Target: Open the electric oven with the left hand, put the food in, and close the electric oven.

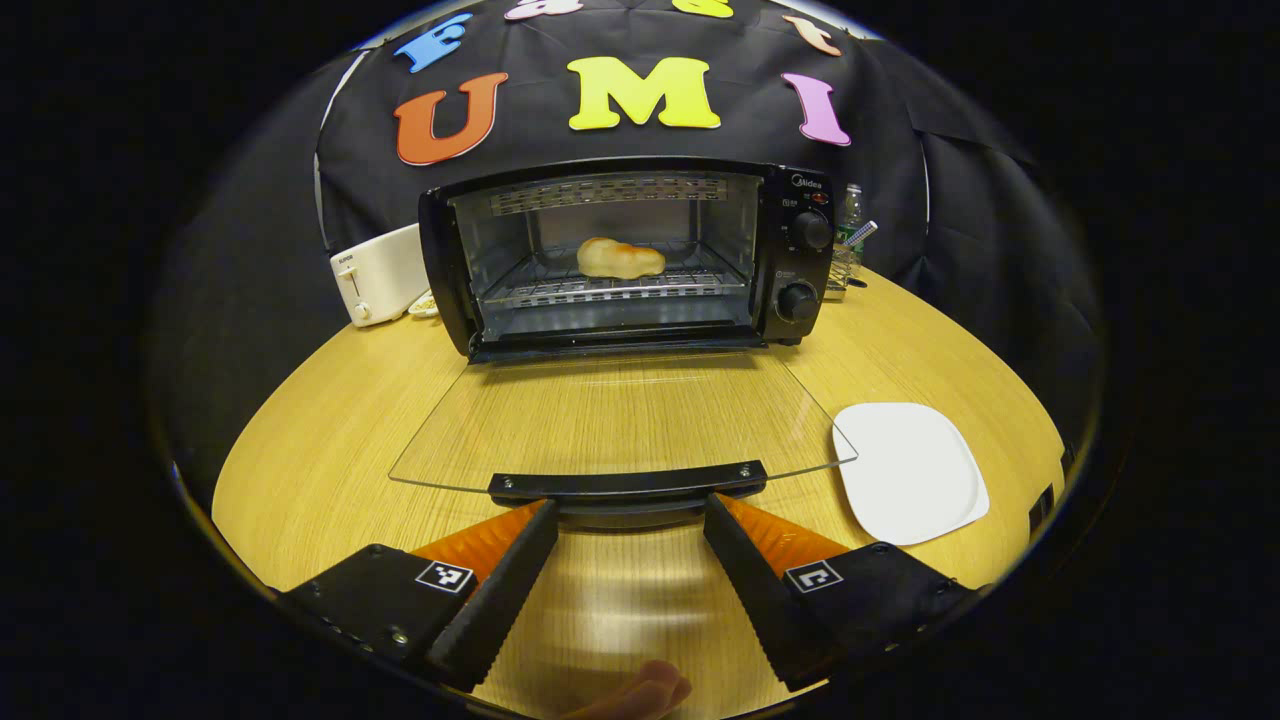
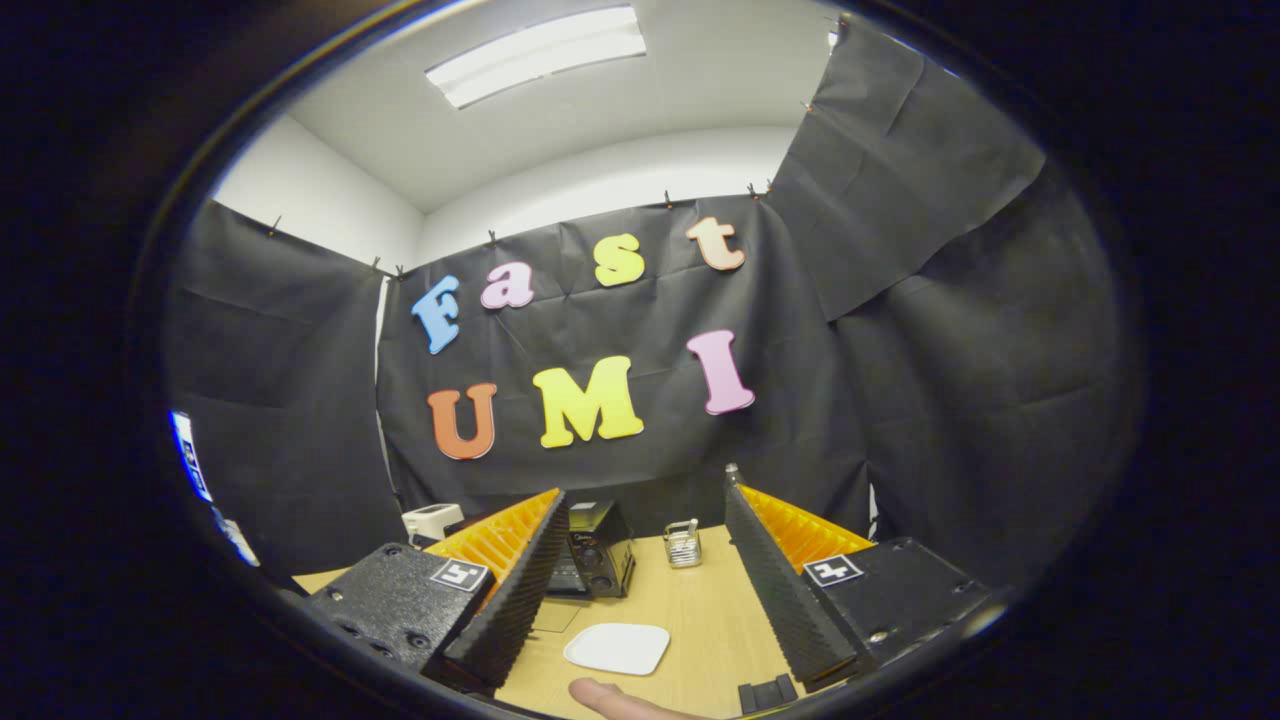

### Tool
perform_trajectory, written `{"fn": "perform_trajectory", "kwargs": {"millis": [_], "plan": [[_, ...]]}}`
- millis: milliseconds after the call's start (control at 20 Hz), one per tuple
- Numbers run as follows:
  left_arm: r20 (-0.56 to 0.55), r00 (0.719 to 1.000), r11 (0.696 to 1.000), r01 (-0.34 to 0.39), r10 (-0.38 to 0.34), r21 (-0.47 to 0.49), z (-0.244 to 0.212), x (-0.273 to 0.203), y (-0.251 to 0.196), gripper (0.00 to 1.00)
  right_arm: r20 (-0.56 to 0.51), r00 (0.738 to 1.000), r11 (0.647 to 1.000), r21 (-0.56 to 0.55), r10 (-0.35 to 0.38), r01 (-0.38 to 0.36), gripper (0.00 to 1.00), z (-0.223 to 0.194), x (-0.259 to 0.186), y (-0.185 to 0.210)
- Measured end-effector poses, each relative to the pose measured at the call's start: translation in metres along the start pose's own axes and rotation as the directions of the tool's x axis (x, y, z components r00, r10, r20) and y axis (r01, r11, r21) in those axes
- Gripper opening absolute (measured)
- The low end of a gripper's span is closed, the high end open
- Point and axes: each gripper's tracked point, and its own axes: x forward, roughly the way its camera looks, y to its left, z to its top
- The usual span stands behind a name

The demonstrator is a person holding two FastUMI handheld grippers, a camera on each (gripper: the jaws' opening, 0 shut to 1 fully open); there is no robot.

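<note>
Looking along our left gripper (image 1: 630,515), we see its fingers spread wide, one on either side of the black handle (image 1: 628,483) of the electric oven's (image 1: 628,258) glass door (image 1: 620,420); the tips sit right at the handle's ends, but we cannot tell whether they touch it. The door lies folded down flat toward us over the wooden worktop (image 1: 330,440). Straight ahead, beyond the door, the food (image 1: 620,259), a pale bread roll, rests on the wire rack (image 1: 620,288) inside the open oven. The oven's control panel carries the brand "Midea" above two knobs (image 1: 805,265). A white plate (image 1: 910,470) lies just right of the door, and a white toaster (image 1: 380,275) stands left of the oven; its small label is too blurred to read. Our right gripper (image 2: 645,505) is tilted upward, fingers wide apart with nothing between them; below and ahead of it we see the plate (image 2: 617,648) and the oven (image 2: 598,562).
</note>
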Motion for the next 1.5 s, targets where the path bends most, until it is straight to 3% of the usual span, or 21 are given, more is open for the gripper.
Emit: {"fn": "perform_trajectory", "kwargs": {"millis": [900,1500], "plan": [[-0.001,1.0,1.0,0.0,0.0,-0.025,0.028,-0.013,0.001,0.97,-0.012,1.0,1.0,0.008,0.017,-0.016,1.0,-0.003,0.0,0.008],[0.105,0.994,1.0,-0.001,-0.002,0.028,0.095,-0.028,0.011,0.98,-0.003,1.0,1.0,0.0,0.024,-0.024,1.0,0.0,-0.005,0.018]]}}
